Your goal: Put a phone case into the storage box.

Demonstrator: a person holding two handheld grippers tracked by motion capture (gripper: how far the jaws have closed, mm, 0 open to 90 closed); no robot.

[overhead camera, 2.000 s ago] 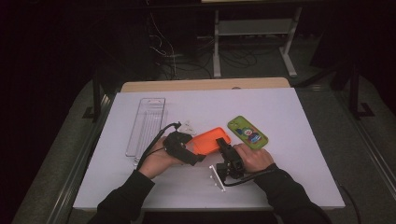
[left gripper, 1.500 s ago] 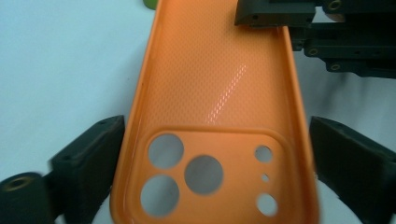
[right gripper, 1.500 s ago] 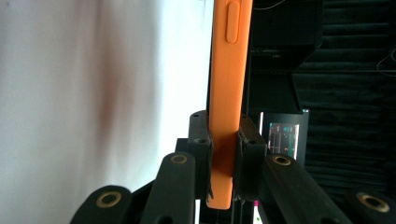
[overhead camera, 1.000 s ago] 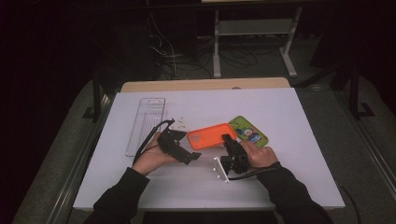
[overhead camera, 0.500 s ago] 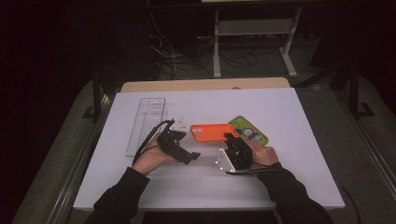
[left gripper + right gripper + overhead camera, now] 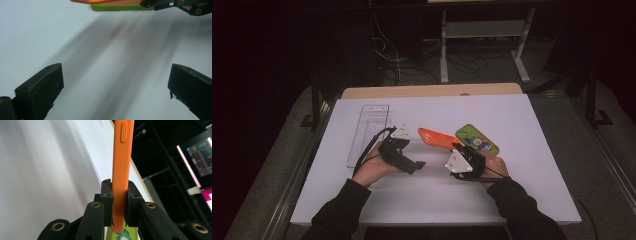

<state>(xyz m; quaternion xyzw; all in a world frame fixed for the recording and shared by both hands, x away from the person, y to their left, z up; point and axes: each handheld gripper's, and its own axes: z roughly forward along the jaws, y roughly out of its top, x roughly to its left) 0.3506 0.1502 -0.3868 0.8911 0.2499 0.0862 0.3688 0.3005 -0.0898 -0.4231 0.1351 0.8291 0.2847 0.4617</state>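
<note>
An orange phone case is held just above the white table, its near end clamped in my right gripper. In the right gripper view the orange case stands edge-on between the two black jaws, which press on both of its faces. A green phone case with a round picture lies flat just beyond the right hand. My left gripper rests at the left of centre, jaws wide apart and empty. In the left gripper view its fingers frame bare table, with the orange case and green case at the top edge.
A clear plastic tray lies lengthwise at the table's left. The white table ends in a wooden strip at the far side. Black cables and a metal stand sit on the dark floor beyond.
The right gripper has turned and carried the orange case up and leftwards off the table, away from the green case. The left gripper let go of the case and drew back slightly.
</note>
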